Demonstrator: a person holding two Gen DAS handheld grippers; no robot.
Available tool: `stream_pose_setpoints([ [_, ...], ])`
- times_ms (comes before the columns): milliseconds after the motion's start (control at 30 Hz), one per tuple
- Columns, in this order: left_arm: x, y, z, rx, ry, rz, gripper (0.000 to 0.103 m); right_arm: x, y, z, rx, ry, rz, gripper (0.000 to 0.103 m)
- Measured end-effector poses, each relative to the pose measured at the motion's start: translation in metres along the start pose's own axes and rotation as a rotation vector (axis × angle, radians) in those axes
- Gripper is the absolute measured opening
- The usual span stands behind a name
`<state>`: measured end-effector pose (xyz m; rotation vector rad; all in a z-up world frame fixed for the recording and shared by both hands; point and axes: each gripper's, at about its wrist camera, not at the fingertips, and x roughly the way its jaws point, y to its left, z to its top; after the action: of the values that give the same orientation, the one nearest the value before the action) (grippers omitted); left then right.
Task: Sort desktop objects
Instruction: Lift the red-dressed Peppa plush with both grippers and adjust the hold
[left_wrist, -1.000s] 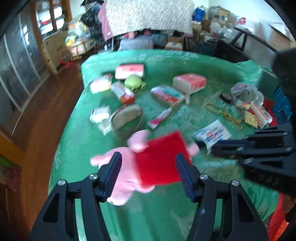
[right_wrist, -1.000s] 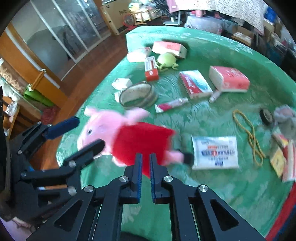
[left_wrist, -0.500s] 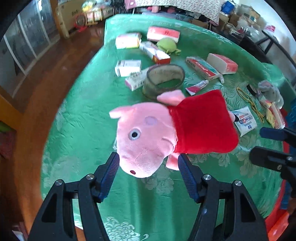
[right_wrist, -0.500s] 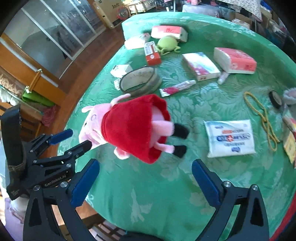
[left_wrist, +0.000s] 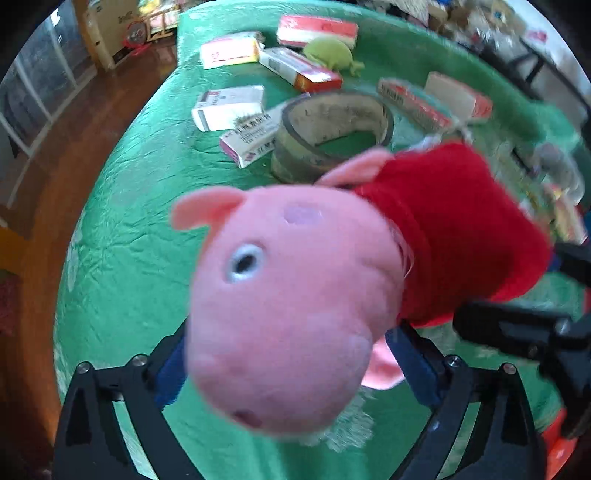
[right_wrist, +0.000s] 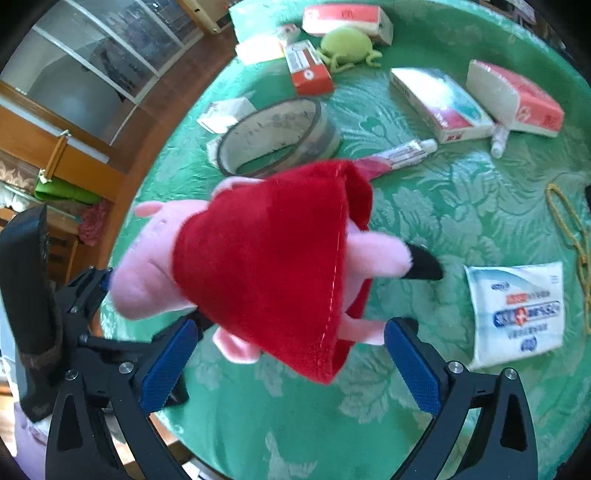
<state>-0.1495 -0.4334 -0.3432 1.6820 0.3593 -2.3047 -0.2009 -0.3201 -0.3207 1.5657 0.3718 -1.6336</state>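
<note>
A pink pig plush (left_wrist: 295, 295) in a red dress fills the left wrist view, head toward the camera. My left gripper (left_wrist: 293, 369) has its jaws opening, with the plush's head between the blue pads (left_wrist: 417, 365); I cannot see them pressing it. In the right wrist view the plush (right_wrist: 266, 258) shows its dress and black-shoed legs. My right gripper (right_wrist: 291, 354) stands wide open around the dress hem without pinching it. The left gripper (right_wrist: 85, 291) appears at the plush's head, and the right gripper (left_wrist: 535, 295) shows at the right edge.
On the green tablecloth (right_wrist: 443, 206) behind the plush stand a grey tape roll (right_wrist: 317, 140), several small boxes, a green plush turtle (right_wrist: 345, 42) and a tube (right_wrist: 402, 153). A white wipes pack (right_wrist: 517, 314) and yellow cord (right_wrist: 569, 229) lie right. The table edge drops to wooden floor on the left.
The right gripper went from shut on the red dress to wide open. The left jaws spread wider. Both grippers sank toward the plush, which now looms much larger.
</note>
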Motion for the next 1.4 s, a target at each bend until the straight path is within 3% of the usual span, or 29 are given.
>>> stream_pose_setpoints([
  [67,0.009,-0.005,0.001,0.026,0.017,0.031,0.092,0.007,-0.003,0.004,0.012,0.003,-0.001,0.102],
  [100,0.010,-0.006,0.001,0.025,0.016,0.027,0.084,0.011,-0.004,0.006,0.013,0.012,0.009,0.103],
  [233,0.002,-0.010,0.002,0.019,-0.019,0.031,0.072,0.017,-0.001,0.007,-0.018,0.014,0.012,0.101],
  [267,0.000,-0.011,0.002,0.025,-0.025,0.036,0.069,0.016,0.001,0.007,-0.030,0.004,0.003,0.096],
  [300,-0.005,-0.013,0.002,0.036,-0.037,0.057,0.062,0.013,0.002,0.006,-0.038,-0.003,0.013,0.075],
  [467,-0.036,-0.017,0.000,0.052,-0.115,0.053,0.053,-0.010,0.013,0.000,-0.106,-0.061,-0.031,0.059],
  [567,-0.062,-0.028,0.000,0.080,-0.170,0.034,0.053,-0.036,0.015,-0.009,-0.117,-0.119,-0.040,0.042],
  [600,-0.072,-0.034,-0.001,0.093,-0.188,0.029,0.053,-0.047,0.017,-0.012,-0.128,-0.146,-0.031,0.030],
  [633,-0.080,-0.038,-0.002,0.101,-0.198,0.027,0.053,-0.056,0.021,-0.014,-0.138,-0.161,-0.022,0.027],
  [767,-0.097,-0.033,-0.006,0.055,-0.192,0.035,0.056,-0.078,0.022,-0.028,-0.099,-0.154,-0.037,0.030],
  [800,-0.100,-0.027,-0.010,0.036,-0.189,0.034,0.059,-0.081,0.019,-0.030,-0.083,-0.153,-0.039,0.046],
  [833,-0.102,-0.019,-0.013,0.021,-0.187,0.034,0.063,-0.083,0.016,-0.031,-0.061,-0.147,-0.038,0.073],
  [900,-0.102,-0.005,-0.015,-0.002,-0.170,0.031,0.074,-0.084,0.008,-0.035,-0.027,-0.143,-0.021,0.099],
  [1033,-0.093,0.018,-0.009,-0.028,-0.130,0.001,0.079,-0.081,0.005,-0.039,-0.005,-0.121,-0.017,0.101],
  [1167,-0.060,0.024,-0.003,0.021,-0.059,-0.052,0.080,-0.058,0.008,-0.037,0.041,-0.065,0.056,0.102],
  [1300,-0.039,0.032,0.013,0.039,-0.065,-0.143,0.103,-0.028,0.010,-0.031,0.074,-0.012,0.071,0.102],
  [1400,-0.028,0.034,0.026,0.068,-0.047,-0.213,0.103,-0.007,0.012,-0.025,0.060,0.021,0.040,0.102],
])
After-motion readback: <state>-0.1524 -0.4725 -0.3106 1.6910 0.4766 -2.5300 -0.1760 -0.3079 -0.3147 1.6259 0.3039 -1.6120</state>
